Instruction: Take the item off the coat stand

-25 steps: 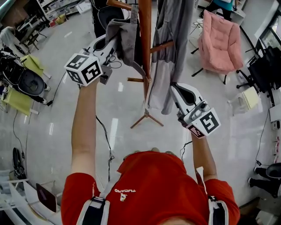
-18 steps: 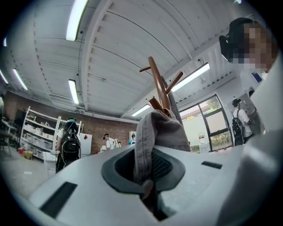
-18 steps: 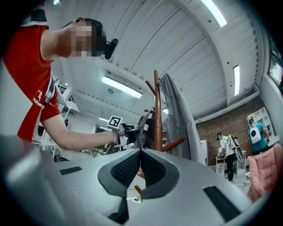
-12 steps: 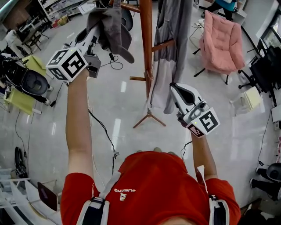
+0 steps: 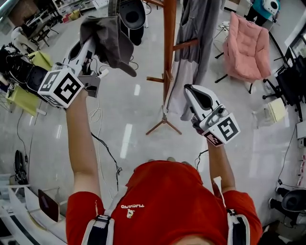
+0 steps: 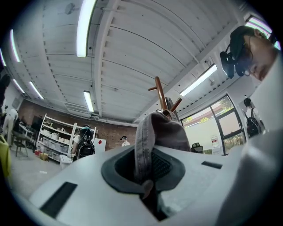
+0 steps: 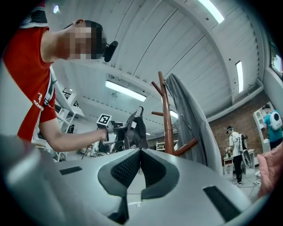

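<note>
A grey cap (image 5: 109, 42) hangs from my left gripper (image 5: 92, 39), which is shut on the cap's edge, up and left of the brown wooden coat stand (image 5: 169, 48). The cap is off the stand's pegs. In the left gripper view the cap's fabric (image 6: 154, 132) stands pinched between the jaws of the left gripper (image 6: 148, 170), with the stand's top (image 6: 161, 92) behind it. My right gripper (image 5: 188, 89) is shut and holds nothing, just right of the pole beside a grey coat (image 5: 196, 33) hanging there. From the right gripper (image 7: 140, 152) I see the cap (image 7: 135, 130), stand (image 7: 166, 119) and coat (image 7: 190, 114).
A pink padded chair (image 5: 246, 45) stands at the back right. A black round seat (image 5: 131, 14) sits behind the stand. Yellow-green chairs (image 5: 21, 98) and cables (image 5: 103, 143) lie at the left. A person (image 7: 234, 150) stands in the background, by shelving.
My left gripper has swung left and away from the stand, carrying the cap clear of its peg. The right gripper has barely moved.
</note>
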The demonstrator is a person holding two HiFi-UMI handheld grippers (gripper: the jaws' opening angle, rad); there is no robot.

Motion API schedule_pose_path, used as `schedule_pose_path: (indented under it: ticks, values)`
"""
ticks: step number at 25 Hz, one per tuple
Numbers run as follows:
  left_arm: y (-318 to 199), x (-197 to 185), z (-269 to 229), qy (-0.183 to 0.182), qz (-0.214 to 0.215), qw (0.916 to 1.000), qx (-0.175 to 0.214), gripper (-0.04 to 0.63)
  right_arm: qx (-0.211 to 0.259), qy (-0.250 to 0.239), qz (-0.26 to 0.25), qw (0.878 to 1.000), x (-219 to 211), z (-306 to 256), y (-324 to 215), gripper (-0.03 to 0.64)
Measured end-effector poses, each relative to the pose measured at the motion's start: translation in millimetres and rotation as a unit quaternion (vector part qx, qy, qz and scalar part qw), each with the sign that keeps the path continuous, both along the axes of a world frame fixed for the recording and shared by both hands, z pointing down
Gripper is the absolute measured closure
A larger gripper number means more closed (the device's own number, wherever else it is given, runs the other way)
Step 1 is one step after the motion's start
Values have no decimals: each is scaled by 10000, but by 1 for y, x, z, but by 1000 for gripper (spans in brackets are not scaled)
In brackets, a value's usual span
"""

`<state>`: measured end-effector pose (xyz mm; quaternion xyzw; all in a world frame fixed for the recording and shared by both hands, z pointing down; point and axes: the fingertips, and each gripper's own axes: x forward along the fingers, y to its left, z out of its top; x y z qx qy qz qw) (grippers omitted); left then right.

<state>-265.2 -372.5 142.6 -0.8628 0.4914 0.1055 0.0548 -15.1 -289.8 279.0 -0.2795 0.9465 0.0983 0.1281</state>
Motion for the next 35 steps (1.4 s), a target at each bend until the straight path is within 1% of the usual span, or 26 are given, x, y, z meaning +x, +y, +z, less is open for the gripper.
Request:
schedule_pose_path:
  ticks: [5,11,18,21,35]
  values:
    - [37,1,28,-1,-52,9998,-169,569,40,-65,-80,9999,-5,-2,4,593]
    - [73,16,71,152,-145,9992,-329,569,21,-212,-67,9998,-7,0,7,593]
    - [96,33,107,489,-244,9973,-480,569,36,-260,28,9997,-5,1,7,594]
    - [99,39,112,536,-233,9970,-517,569,55,-226,56,9997,-4,2,8,594]
    - [108,59,113,456,-131,9975,-524,569,74,-243,112,9996,6,1,17,594]
